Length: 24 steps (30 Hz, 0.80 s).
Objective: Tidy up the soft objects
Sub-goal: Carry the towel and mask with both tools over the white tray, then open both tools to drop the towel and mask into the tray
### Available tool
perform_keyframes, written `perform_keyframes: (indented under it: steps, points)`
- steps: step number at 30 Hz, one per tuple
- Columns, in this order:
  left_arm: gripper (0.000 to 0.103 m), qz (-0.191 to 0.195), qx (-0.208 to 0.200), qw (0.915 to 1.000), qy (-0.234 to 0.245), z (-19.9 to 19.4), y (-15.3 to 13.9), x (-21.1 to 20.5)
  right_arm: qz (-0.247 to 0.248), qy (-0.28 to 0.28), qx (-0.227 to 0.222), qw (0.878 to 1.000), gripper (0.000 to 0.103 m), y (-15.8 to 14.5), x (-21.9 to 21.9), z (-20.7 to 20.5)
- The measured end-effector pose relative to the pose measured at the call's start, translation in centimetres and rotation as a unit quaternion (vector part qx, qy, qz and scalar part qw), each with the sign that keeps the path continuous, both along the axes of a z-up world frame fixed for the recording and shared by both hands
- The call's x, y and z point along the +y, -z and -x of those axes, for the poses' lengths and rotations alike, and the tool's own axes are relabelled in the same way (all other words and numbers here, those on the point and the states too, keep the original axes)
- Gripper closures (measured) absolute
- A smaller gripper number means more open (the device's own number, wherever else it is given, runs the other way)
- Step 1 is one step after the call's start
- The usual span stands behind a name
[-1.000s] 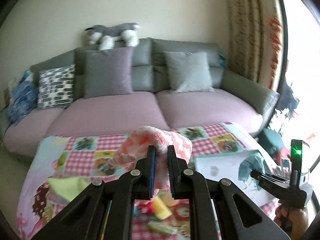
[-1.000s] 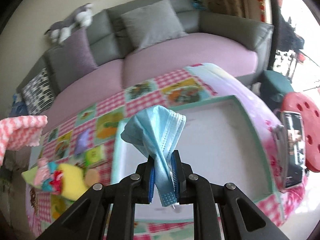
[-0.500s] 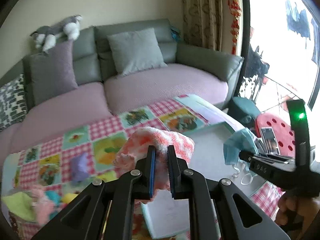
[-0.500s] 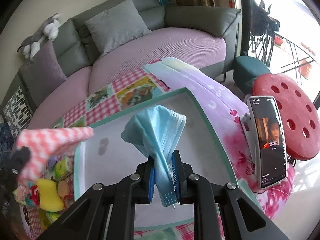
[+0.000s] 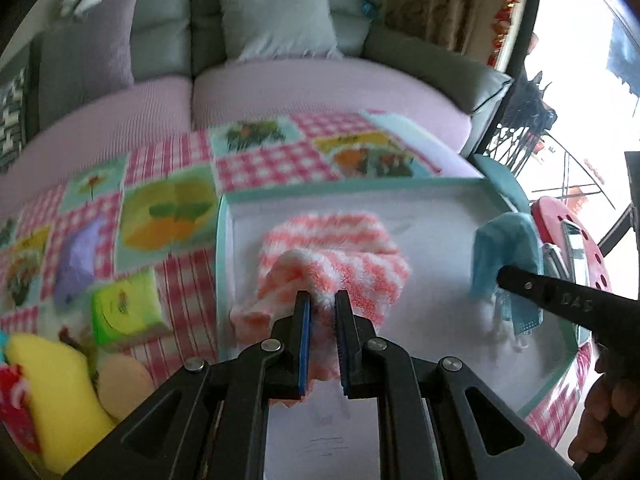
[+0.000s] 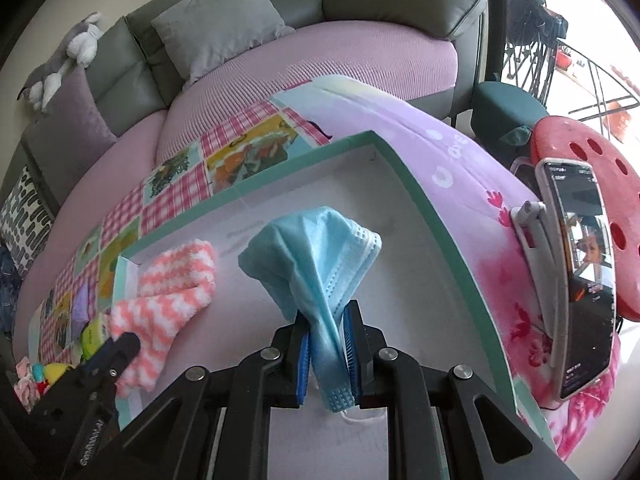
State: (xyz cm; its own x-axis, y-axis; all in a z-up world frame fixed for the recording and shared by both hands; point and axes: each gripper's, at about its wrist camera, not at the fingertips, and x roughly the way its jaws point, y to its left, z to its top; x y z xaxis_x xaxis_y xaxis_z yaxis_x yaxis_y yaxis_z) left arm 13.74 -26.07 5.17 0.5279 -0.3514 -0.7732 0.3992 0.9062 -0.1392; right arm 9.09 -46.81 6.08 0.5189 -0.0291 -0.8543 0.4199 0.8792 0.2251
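Observation:
My left gripper (image 5: 321, 306) is shut on a pink-and-white fuzzy sock (image 5: 332, 256), whose far end rests on the white floor of the teal-rimmed tray (image 5: 218, 240). In the right wrist view the same sock (image 6: 172, 284) lies in the tray's left part, with the left gripper (image 6: 124, 346) at its near end. My right gripper (image 6: 326, 330) is shut on a crumpled light-blue face mask (image 6: 312, 248), held above the tray's (image 6: 416, 196) middle. The mask (image 5: 502, 248) also shows at the tray's right side in the left wrist view, with the right gripper's finger (image 5: 532, 286) on it.
Soft toys lie left of the tray on the patchwork cloth: a yellow banana (image 5: 60, 392), a green pack (image 5: 124, 308), a tan round piece (image 5: 122, 380). A grey sofa (image 6: 280, 32) with cushions stands behind. A phone on a stand (image 6: 576, 280) and a red stool (image 6: 592, 184) are to the right.
Both grippers have come down over the tray. The left one swung right from the toy pile with the sock, which now touches the tray floor. The mask hangs lower over the tray.

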Motion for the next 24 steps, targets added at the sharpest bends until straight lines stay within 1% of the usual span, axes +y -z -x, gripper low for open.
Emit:
perform_keyframes:
  steps: [3, 6, 11, 14, 17, 18, 19, 23, 24]
  points:
    - [0.091, -0.003, 0.02, 0.9998, -0.009, -0.5, 1.0, 0.4, -0.001, 0.002, 0.009, 1.0, 0.086, 0.3, -0.1, -0.2]
    - [0.091, 0.004, 0.03, 0.9995, -0.013, -0.8, 1.4, 0.7, -0.001, 0.006, 0.017, 1.0, 0.086, 0.5, -0.2, -0.2]
    - [0.091, 0.009, 0.04, 0.9991, -0.013, -1.2, 1.5, 0.8, 0.001, 0.004, 0.029, 1.0, 0.086, 0.7, -0.1, -0.3]
    - [0.09, 0.015, 0.051, 0.9985, -0.015, -1.3, 1.0, 1.0, 0.013, -0.001, 0.03, 0.999, 0.086, 0.0, 0.2, -0.2]
    - [0.084, 0.014, 0.06, 0.998, -0.014, -1.2, 0.3, 1.0, 0.024, -0.007, 0.019, 1.0, 0.074, -1.3, 0.5, 0.2]
    - [0.079, 0.01, 0.061, 0.998, -0.015, -1.0, 0.0, 1.1, 0.03, -0.008, 0.016, 0.999, 0.067, -1.7, 0.6, 0.3]
    - [0.073, 0.008, 0.059, 0.9981, -0.016, -0.8, -0.3, 1.2, 0.034, -0.009, 0.015, 0.999, 0.064, -2.0, 0.7, 0.4]
    - [0.065, 0.002, 0.042, 0.9989, -0.021, 0.3, -2.2, 1.8, 0.049, -0.017, 0.017, 0.999, 0.064, -2.6, 1.3, 0.5]
    - [0.061, -0.001, 0.034, 0.9991, -0.023, 0.6, -2.7, 2.0, 0.051, -0.018, 0.018, 0.998, 0.064, -2.6, 1.3, 0.6]
